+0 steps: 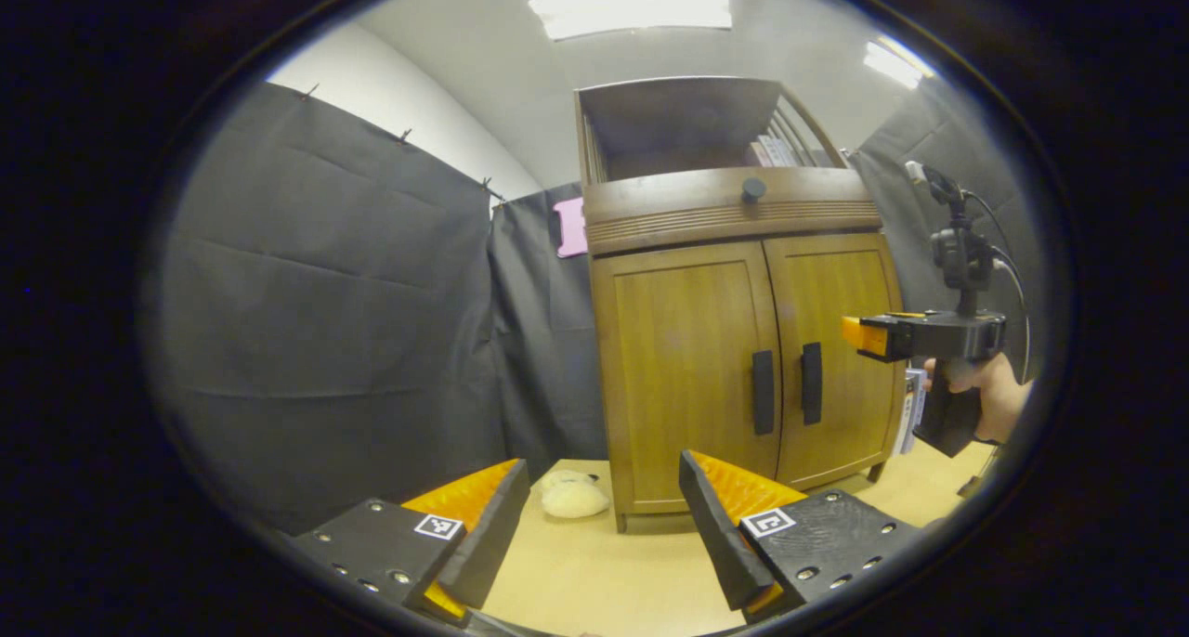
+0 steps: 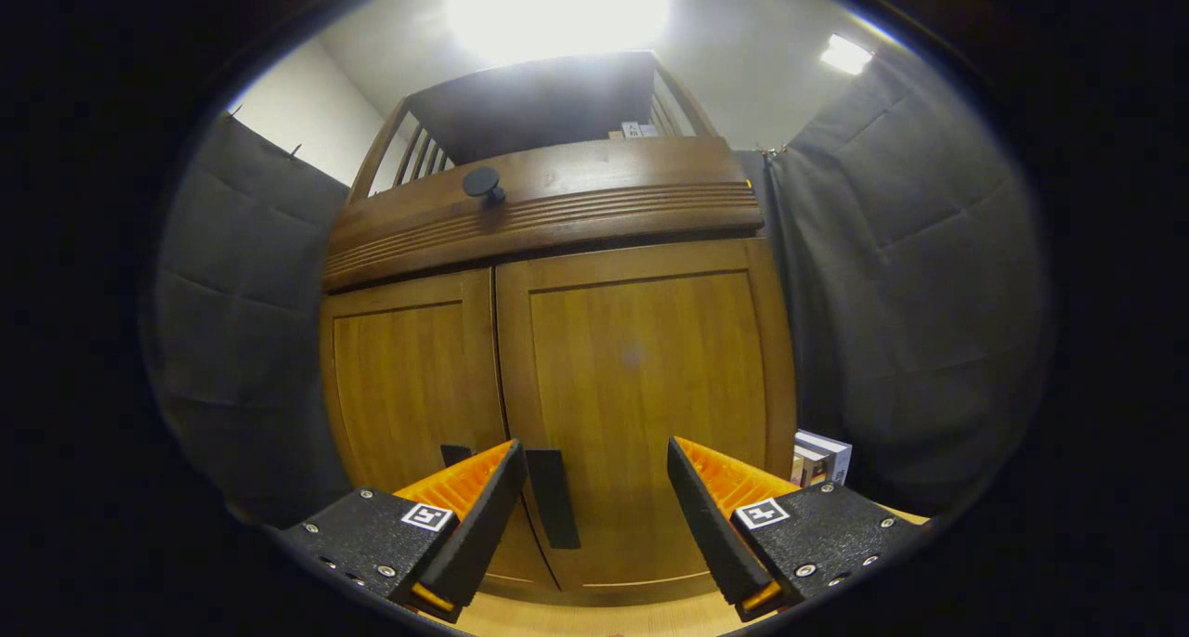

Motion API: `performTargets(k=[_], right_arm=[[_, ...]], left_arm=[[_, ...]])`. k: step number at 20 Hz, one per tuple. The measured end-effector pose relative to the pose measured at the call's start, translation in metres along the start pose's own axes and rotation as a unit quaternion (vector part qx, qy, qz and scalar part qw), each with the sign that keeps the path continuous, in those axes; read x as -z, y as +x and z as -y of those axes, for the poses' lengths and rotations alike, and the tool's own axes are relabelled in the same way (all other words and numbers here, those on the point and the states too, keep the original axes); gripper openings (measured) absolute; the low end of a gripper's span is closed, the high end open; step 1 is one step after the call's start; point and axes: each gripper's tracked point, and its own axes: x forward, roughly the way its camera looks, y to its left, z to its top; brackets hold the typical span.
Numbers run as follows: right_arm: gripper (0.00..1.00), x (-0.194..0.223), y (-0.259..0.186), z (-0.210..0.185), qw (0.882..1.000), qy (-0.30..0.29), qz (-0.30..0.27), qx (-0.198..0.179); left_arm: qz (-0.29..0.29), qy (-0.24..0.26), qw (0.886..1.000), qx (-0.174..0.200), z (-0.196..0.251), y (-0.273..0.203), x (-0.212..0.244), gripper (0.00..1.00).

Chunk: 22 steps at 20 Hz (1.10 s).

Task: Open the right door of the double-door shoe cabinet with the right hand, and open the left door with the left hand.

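- Shoe cabinet (image 1: 734, 340) stands on the tan floor (image 1: 594, 572) against the booth wall; two doors, both closed.
- Two dark vertical handles: left door handle (image 1: 763, 392), right door handle (image 1: 811, 383), side by side at the centre seam.
- One round knob (image 1: 753, 189) above.
- Left gripper (image 1: 599, 516): jaws released, empty, well back.
- Right gripper (image 2: 594, 498): jaws released, right door handle (image 2: 554, 498) between fingers, untouched.

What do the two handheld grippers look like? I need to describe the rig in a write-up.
Each gripper, left gripper and right gripper, has two wedge-shaped ribbed fingers on black screwed blocks, each bearing a small square black-and-white marker. In the left gripper view the right gripper has a black body, pistol-style handle, a top-mounted device on a stalk and cables.
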Motion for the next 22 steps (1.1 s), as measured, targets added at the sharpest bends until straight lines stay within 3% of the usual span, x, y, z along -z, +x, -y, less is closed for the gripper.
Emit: performTargets(k=[10,16,20,22], right_arm=[[0.92,0.052,0.054,-0.031,0.998,0.001,-0.050,-0.026],[0.74,0.086,0.069,-0.043,0.994,0.012,-0.099,-0.038],[0.63,0.091,0.079,-0.038,0.995,0.016,-0.095,-0.035],[0.37,0.091,0.081,-0.038,0.995,-0.002,-0.096,-0.025]], left_arm=[[-0.018,0.005,0.999,-0.038,-0.005,-0.001,0.001,0.93],[-0.023,0.008,0.998,-0.054,-0.006,-0.002,-0.001,0.93],[-0.023,0.007,0.998,-0.053,-0.005,-0.004,0.000,0.93],[-0.028,0.007,0.998,-0.051,-0.004,-0.002,0.001,0.92]])
